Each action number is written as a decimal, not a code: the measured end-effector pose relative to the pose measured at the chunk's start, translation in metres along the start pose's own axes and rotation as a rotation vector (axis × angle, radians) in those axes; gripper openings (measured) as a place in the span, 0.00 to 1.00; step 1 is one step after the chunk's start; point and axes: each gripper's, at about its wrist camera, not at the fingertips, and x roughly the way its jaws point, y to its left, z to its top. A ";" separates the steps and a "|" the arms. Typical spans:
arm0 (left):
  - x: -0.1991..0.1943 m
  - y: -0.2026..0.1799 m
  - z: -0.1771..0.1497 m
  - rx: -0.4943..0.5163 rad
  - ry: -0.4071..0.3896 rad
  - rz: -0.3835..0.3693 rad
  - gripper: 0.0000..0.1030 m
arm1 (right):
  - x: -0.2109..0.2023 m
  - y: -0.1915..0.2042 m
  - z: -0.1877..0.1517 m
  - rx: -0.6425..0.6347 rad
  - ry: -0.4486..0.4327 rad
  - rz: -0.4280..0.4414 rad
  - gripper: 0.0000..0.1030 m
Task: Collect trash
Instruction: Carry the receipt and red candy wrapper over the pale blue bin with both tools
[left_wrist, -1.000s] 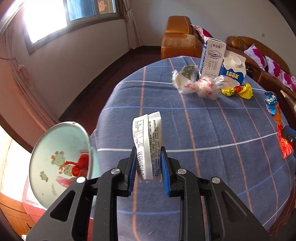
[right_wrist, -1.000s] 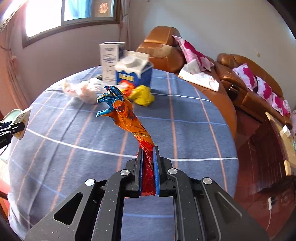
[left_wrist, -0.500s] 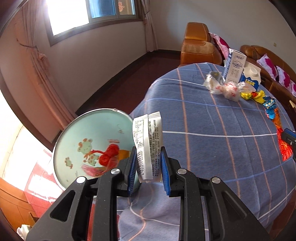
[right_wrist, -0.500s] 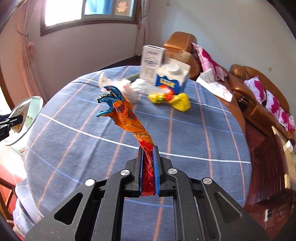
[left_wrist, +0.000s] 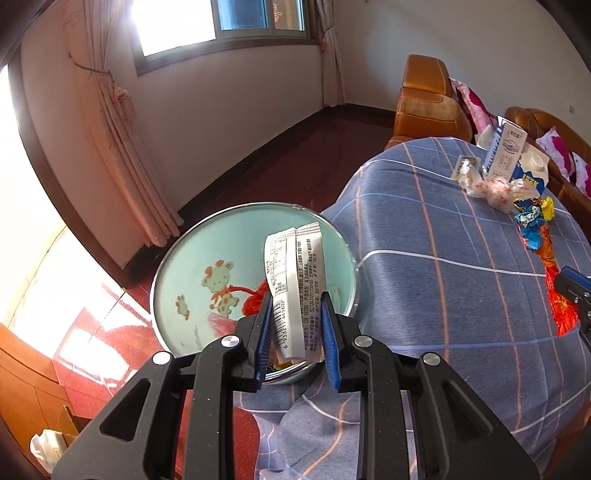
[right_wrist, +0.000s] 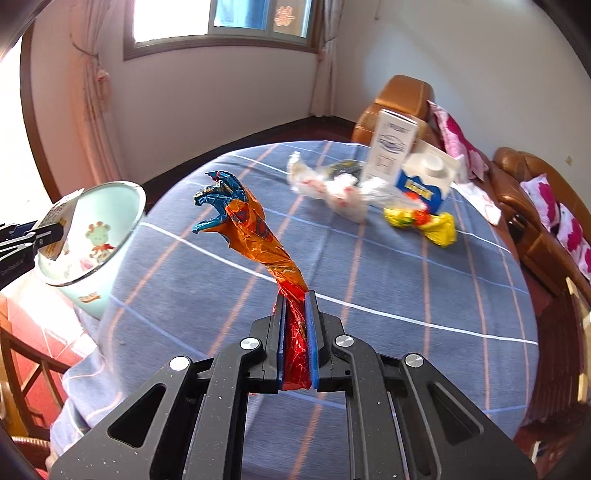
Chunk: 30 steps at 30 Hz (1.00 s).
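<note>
- Since the earlier frame, the left gripper (left_wrist: 295, 306) has been carried from over the table (left_wrist: 461, 295) to above the mint-green bin (left_wrist: 192, 258); a white printed wrapper (left_wrist: 295, 273) is clamped in it, directly over the bin's mouth.
- An orange-and-blue foil wrapper (right_wrist: 255, 236) is pinched tightly in the right gripper (right_wrist: 295, 306), with the bin ahead to its left.

Bright daylight from the window (left_wrist: 221, 22), blown out to white there. Glare patches on the red floor (left_wrist: 92, 317) left of the hand-held gripper (left_wrist: 295, 332). Strong fisheye bending, dark corner vignette. Far trash on the tabletop (right_wrist: 406, 295) slightly blurred.
</note>
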 end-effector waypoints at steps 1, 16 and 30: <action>0.000 0.003 0.000 -0.004 0.000 0.004 0.24 | 0.000 0.005 0.001 -0.005 -0.002 0.005 0.10; 0.008 0.045 -0.005 -0.069 0.005 0.056 0.24 | 0.006 0.073 0.025 -0.084 -0.030 0.078 0.10; 0.023 0.070 -0.008 -0.113 0.025 0.069 0.24 | 0.016 0.125 0.044 -0.135 -0.034 0.142 0.10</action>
